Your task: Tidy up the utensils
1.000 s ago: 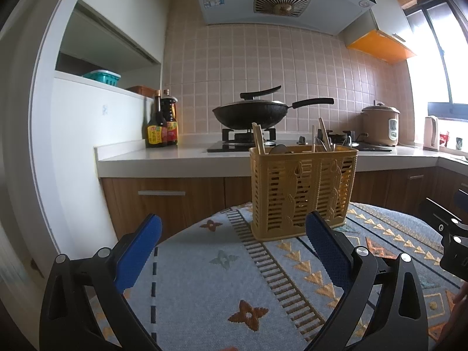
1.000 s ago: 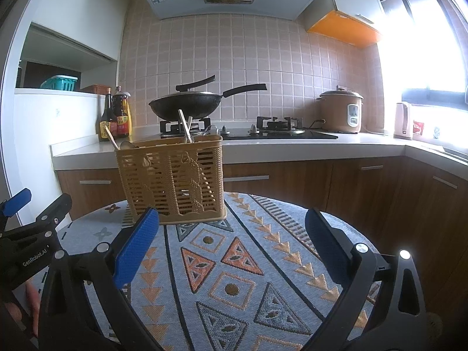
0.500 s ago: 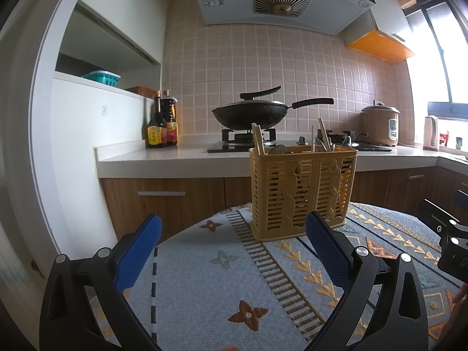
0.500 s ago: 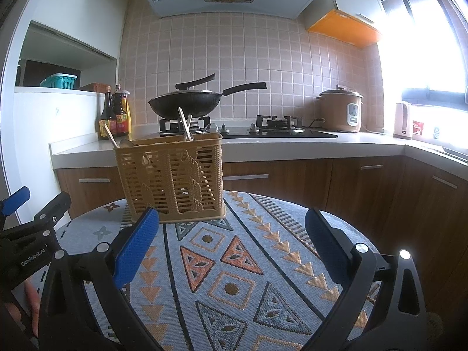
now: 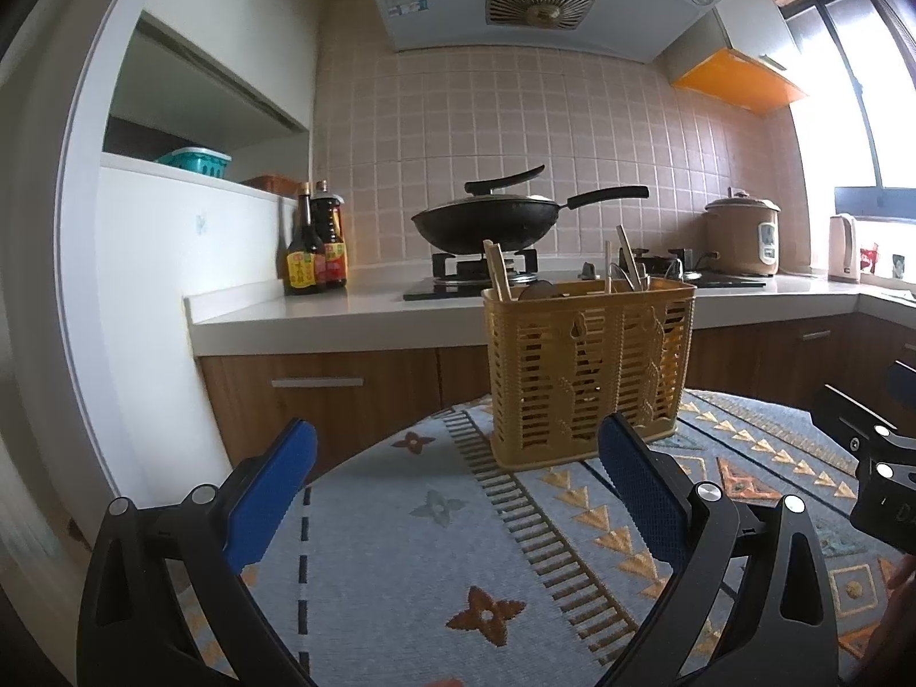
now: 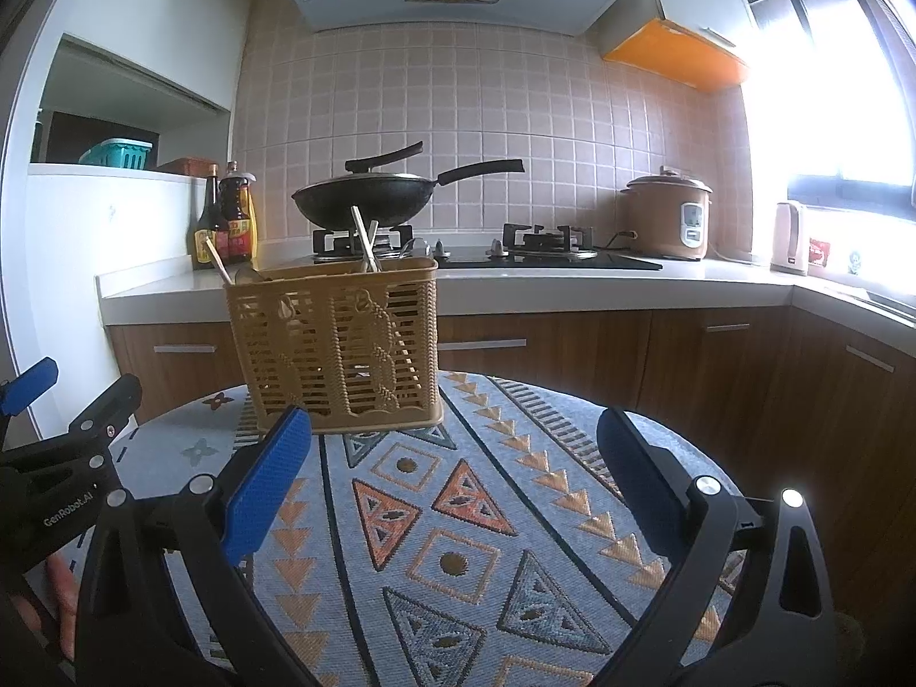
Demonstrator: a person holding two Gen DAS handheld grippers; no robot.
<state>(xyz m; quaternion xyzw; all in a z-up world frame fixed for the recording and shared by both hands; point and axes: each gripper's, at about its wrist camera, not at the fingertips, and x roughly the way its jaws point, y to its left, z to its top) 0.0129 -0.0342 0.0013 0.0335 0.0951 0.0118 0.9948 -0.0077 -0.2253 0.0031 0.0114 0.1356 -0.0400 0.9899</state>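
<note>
The yellow slatted utensil basket (image 5: 589, 369) stands upright on the patterned cloth (image 5: 401, 549) covering the round worktop, near its far edge. Chopsticks (image 5: 497, 277) lean out of the basket's left end, and more utensils (image 5: 627, 269) (too small to identify) poke up from the right part.

The left gripper (image 5: 452, 486) hovers above the cloth short of the basket, its blue-padded fingers (image 5: 269, 495) spread wide with nothing between them. The right gripper (image 6: 452, 484) hovers likewise beside it, its fingers (image 6: 266, 484) also wide apart and empty; the basket lies ahead, to its left.

Behind, a black wok (image 6: 360, 203) sits on the stove, with sauce bottles (image 5: 315, 249) and a rice cooker (image 6: 667, 217) on the kitchen counter.
</note>
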